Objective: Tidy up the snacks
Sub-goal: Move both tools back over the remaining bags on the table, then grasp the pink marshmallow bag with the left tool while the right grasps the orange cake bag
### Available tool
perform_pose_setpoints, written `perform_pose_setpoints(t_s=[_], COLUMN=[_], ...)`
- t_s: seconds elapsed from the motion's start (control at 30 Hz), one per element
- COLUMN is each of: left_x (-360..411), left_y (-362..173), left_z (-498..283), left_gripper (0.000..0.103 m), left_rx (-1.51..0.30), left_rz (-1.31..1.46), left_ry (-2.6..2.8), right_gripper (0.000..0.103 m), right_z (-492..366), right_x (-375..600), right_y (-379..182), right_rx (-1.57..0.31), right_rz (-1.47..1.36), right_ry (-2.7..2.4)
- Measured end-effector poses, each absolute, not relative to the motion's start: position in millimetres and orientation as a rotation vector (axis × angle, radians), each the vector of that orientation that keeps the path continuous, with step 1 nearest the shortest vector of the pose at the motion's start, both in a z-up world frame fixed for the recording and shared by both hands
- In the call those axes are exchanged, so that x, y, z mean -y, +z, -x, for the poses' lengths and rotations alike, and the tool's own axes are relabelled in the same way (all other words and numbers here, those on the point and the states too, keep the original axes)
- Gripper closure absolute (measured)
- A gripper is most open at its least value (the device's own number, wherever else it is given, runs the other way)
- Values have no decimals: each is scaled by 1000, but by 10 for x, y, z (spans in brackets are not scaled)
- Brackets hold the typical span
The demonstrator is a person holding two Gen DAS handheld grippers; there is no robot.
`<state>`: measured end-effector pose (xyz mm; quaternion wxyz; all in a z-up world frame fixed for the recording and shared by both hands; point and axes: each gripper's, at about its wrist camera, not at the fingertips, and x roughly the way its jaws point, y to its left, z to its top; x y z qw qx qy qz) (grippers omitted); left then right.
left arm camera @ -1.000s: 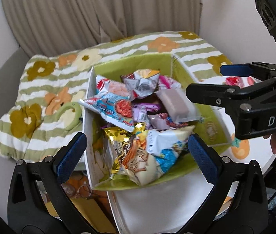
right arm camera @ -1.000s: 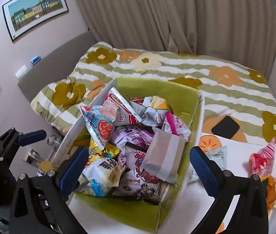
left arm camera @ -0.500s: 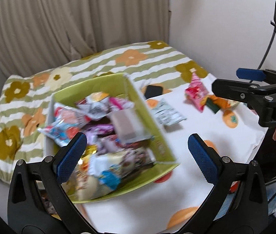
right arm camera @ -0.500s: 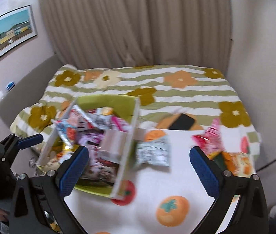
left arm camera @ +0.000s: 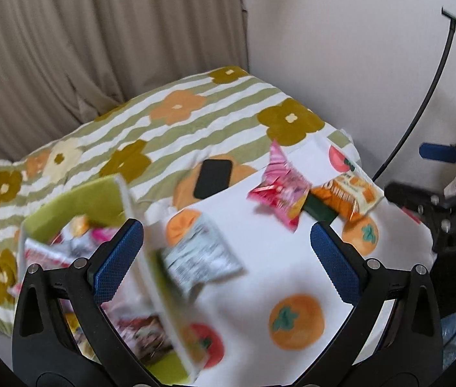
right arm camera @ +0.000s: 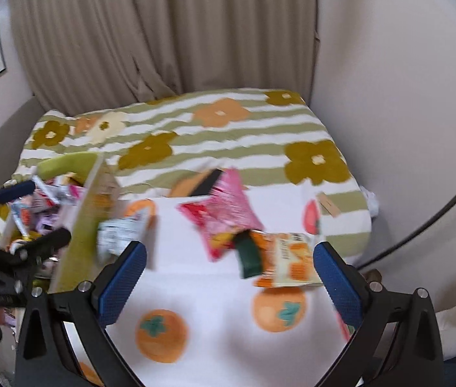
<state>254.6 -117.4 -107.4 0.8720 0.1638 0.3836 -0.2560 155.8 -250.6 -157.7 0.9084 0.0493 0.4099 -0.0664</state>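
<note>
The fingers of the left gripper (left arm camera: 227,261) are spread wide and nothing is held between them. The green snack box (left arm camera: 76,201), crowded with wrapped snacks, is seen behind and beyond the left finger. A grey-white snack packet (left arm camera: 200,259) is found just beside the box's near wall, between the two fingers. Beyond the right finger, a pink snack bag (left arm camera: 279,190), a dark green packet (left arm camera: 319,211) and an orange snack bag (left arm camera: 347,195) are clustered touching one another on the persimmon-print cloth (left arm camera: 276,267). A black phone (left arm camera: 212,179) is seen farther off, on the cloth's far edge.

The fingers of the right gripper (right arm camera: 230,277) are likewise spread and empty. Between and just beyond them the pink bag (right arm camera: 228,213), green packet (right arm camera: 249,254) and orange bag (right arm camera: 289,259) are seen, blurred. The box (right arm camera: 82,225) is placed past the left finger, with the striped floral bedding (right arm camera: 221,129) behind.
</note>
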Motion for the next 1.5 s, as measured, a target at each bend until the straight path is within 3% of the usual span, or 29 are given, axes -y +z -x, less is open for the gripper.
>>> perform_pose_setpoints(t_s=[0.37,0.57,0.97,1.1,1.23,1.5], left_x=[2354,2645,2908,2912,2884,2808], left_y=[-1850,-2356,-2768,-2818,-2869,-2871], left_z=[-3126,-3355,-3583,-3635,-3681,-3663], left_gripper=[0,0,1,1,22,25], left_rx=[-934,-1019,-1066,-1077,-1115,-1119], left_rz=[-524,-596,-697,-680,-654,-634], left_ry=[-612,-613,-612,-612,-623,-634], right_gripper=[0,0,1,12,15,15], right_z=[-1746,-1994,-2248,-2324,-2353,-2379], right_x=[3014,3073,3179,3181,3183,3176], right_y=[-2172,-2578,-2990,-3070,-3129,-3149], right_rx=[-898,-970,-1030,-1056,-1074,-1082], right_rz=[-46,-24,-31,-30,-24,-12], right_ry=[-146,-121,-104,-79,-77,-92])
